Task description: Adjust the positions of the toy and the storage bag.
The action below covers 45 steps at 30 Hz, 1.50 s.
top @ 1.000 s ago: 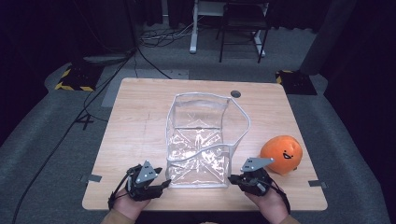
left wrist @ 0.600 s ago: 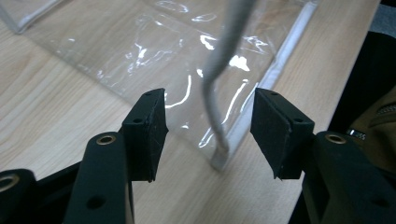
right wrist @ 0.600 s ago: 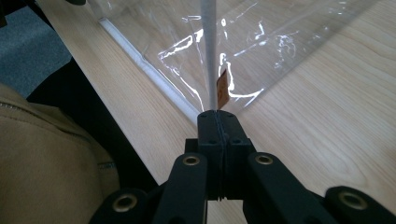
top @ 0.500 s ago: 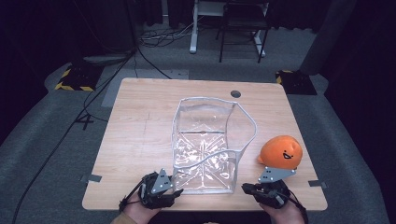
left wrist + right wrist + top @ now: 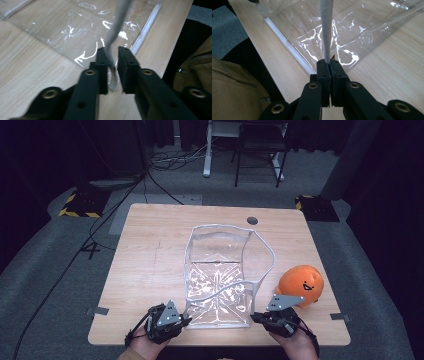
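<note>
A clear plastic bag with a white rim lies on the wooden table, its mouth held up. My left gripper is at the bag's near left corner. Its jaws have just been closing and are shut on the white rim, which runs up from between the left gripper tips. My right gripper is at the near right corner. The right gripper has also just been closing and is shut tight on the rim. An orange plush toy with a face sits just right of the bag.
The table's near edge runs right below both hands. A round cable hole is at the back of the table. On the floor beyond stand a desk frame and a chair, with cables at the left.
The left gripper has closed on the bag's near left rim. Both hands sit slightly nearer the table's front edge, and the bag's near rim has sagged lower.
</note>
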### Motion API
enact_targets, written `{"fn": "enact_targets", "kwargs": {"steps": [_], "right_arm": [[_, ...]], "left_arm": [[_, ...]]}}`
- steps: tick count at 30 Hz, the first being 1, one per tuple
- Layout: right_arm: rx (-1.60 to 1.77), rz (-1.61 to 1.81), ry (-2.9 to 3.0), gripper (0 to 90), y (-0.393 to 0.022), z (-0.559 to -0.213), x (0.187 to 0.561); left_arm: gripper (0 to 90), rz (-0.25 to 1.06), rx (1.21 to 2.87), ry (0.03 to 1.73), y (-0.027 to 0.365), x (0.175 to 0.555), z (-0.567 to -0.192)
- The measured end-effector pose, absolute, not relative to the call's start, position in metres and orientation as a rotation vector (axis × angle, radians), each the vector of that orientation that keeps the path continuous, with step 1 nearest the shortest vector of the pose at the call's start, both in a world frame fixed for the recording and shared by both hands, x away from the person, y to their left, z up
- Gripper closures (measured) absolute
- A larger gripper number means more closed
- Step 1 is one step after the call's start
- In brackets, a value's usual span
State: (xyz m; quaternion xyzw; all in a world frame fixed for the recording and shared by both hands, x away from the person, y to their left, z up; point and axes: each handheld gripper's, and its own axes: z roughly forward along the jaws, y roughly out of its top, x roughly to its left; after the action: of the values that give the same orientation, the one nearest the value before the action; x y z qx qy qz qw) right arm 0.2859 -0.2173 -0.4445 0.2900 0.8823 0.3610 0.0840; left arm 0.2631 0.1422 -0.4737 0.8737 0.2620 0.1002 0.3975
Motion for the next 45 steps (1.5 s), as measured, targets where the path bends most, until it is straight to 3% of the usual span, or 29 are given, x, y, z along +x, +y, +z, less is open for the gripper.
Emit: {"fn": "enact_targets", "kwargs": {"steps": [13, 19, 23, 24, 28, 33, 45], "right_arm": [[0.917, 1.046, 2.642, 87.7, -0.244, -0.442, 0.250], [0.942, 1.059, 2.640, 87.1, -0.251, -0.442, 0.250], [0.938, 1.038, 2.655, 77.4, -0.251, -0.440, 0.252], [0.938, 1.038, 2.655, 77.4, -0.251, -0.440, 0.252], [0.947, 1.038, 2.658, 66.6, -0.260, -0.435, 0.253], [0.969, 1.037, 2.649, 61.6, -0.270, -0.430, 0.254], [1.046, 1.029, 2.570, 57.6, -0.292, -0.414, 0.266]], "left_arm": [[84.3, 0.166, 2.237, 0.557, 0.120, 0.247, -0.474], [80.1, 0.150, 2.238, 0.527, 0.118, 0.245, -0.475], [59.9, 0.135, 2.234, 0.576, 0.123, 0.248, -0.472], [58.7, 0.135, 2.234, 0.576, 0.123, 0.248, -0.472], [55.1, 0.134, 2.229, 0.618, 0.132, 0.246, -0.469], [53.8, 0.143, 2.210, 0.646, 0.145, 0.245, -0.466], [51.1, 0.210, 2.201, 0.716, 0.162, 0.251, -0.467]]}}
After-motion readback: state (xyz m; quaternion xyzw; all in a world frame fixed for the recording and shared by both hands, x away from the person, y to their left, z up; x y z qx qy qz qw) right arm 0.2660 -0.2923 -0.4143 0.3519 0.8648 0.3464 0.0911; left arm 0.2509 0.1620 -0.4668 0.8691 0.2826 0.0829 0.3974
